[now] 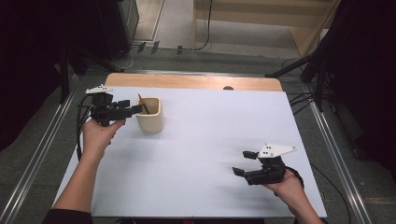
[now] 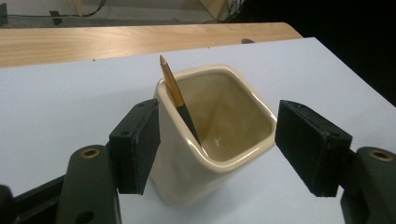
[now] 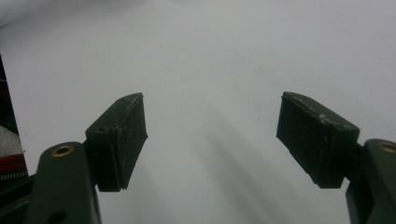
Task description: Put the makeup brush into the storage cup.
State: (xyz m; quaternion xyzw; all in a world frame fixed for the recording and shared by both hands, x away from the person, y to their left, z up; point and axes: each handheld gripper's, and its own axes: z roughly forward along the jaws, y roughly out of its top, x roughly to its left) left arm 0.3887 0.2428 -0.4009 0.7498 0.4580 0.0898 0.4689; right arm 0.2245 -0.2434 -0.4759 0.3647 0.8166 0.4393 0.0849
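A: Where is the pen [image 2: 180,100]?
B: Standing tilted inside the cream cup [image 1: 150,114]. The left gripper [image 2: 217,140] straddles that cup, jaws wide, apparently not pressing it.
A: And the rest?
B: The right gripper [image 1: 245,162], well apart from the cup, gapes empty; likely nothing remains but withdrawing.

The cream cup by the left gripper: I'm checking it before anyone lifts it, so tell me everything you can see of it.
The cup is a glossy cream holder, ceramic by its look, with a rounded-square rim and no handle. It stands upright on the white table cover, near the far left. A pencil, gold above and dark below, leans inside against one corner. The left gripper straddles it, jaws open; one pad looks close to or against its wall.
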